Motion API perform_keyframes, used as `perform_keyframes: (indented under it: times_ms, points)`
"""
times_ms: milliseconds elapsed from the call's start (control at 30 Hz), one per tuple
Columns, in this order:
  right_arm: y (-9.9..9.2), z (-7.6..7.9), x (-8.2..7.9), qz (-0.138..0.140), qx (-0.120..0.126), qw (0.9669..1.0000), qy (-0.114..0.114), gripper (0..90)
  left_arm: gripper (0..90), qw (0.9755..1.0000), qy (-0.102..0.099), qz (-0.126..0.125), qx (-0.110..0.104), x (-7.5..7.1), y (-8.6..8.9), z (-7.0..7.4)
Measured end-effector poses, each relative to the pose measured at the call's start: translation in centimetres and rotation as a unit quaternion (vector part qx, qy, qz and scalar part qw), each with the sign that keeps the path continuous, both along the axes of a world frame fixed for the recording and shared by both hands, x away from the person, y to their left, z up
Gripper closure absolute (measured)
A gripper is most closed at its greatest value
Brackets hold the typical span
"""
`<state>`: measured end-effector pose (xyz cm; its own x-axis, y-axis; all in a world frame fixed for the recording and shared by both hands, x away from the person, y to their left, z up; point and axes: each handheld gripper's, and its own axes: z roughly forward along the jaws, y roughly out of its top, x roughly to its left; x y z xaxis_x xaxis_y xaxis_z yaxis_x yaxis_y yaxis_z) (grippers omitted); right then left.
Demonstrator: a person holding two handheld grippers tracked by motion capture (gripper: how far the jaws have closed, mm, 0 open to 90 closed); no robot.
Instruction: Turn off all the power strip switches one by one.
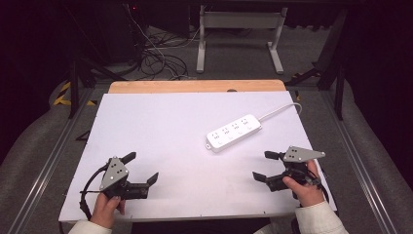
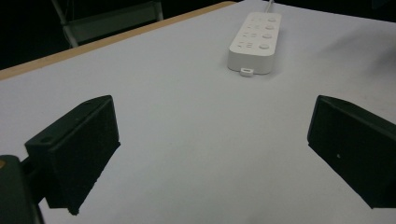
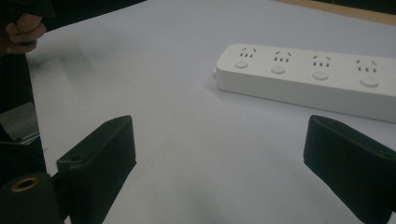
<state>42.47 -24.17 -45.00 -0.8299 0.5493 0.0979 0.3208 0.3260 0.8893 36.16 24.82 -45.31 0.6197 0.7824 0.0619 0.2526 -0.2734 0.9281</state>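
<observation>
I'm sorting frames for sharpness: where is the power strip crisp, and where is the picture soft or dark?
High view: power strip sharp on the evenly lit white table, surroundings dark. Left gripper view: strip readable, near jaws soft. Right gripper view: strip clear, jaws dark and blurred, dim at upper left.

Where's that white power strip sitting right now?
In the high view the power strip lies right of centre on the white table, ahead of the right gripper, untouched.

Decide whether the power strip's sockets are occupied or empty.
Empty: all four sockets on the power strip are bare, with no plug in any.
</observation>
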Motion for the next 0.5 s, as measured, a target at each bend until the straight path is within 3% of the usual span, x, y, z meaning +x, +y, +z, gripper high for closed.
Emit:
perform_keyframes:
  times_ms: [167, 267, 500]
  points:
    - [0.0, -1.4, -0.3, -0.007, -0.005, 1.0000, 0.002, 10.0, 2.6, 1.0000, -0.004, -0.006, 0.000, -0.2, 0.0, -0.1]
    - [0.3, -2.4, -0.6, -0.019, -0.027, 0.9994, 0.000, 10.2, 2.5, 0.9999, -0.004, -0.010, 0.006, -0.1, 0.0, -0.2]
    - [0.5, -3.8, -1.0, -0.024, -0.041, 0.9987, 0.016, 10.1, 1.8, 0.9999, -0.002, -0.015, 0.002, -0.4, 0.5, -0.5]
